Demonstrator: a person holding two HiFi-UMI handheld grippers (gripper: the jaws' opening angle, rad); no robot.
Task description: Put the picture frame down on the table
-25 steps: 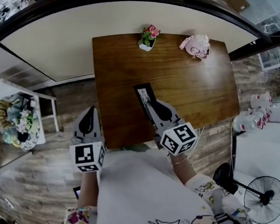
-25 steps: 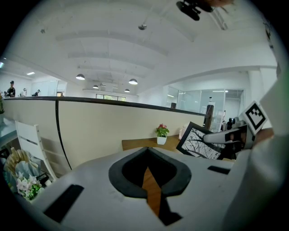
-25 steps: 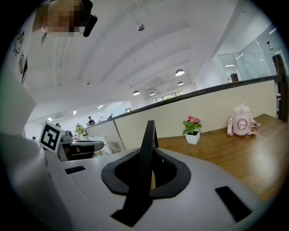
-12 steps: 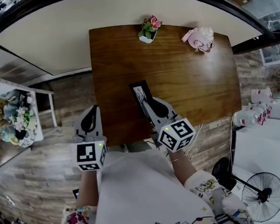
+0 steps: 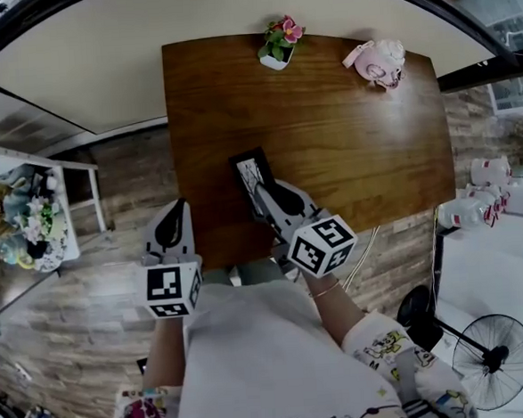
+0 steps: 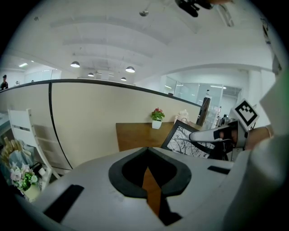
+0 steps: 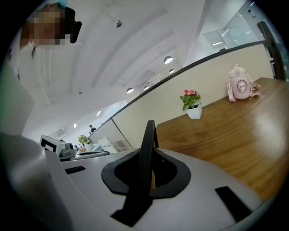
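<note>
Clamping the picture frame (image 5: 249, 172) by its near edge, the right gripper (image 5: 260, 195) has its jaws closed onto the thin black border, which runs up edge-on between the two dark pads in the right gripper view. The jaws stand only slightly apart, by no more than the thickness of the frame, and nothing else is between them. The frame is over the near part of the wooden worktop (image 5: 364, 143), left of its middle and close to the near edge. It is tilted rather than flat, with its pale face and dark line drawing turned towards the left gripper. Its lower edge is hidden behind the gripper bodies, so I cannot tell whether it touches the wood. The left gripper (image 5: 178, 208) sits just beside the worktop's near left corner, over the plank floor (image 5: 91, 332), well apart from the frame. Its jaws are together at the tips and hold nothing; only a sliver of brown worktop shows through the slit behind them. At the far edge of the worktop stand a small potted flower (image 5: 276, 51) and a pink bottle (image 5: 378, 61), well apart from both grippers.
</note>
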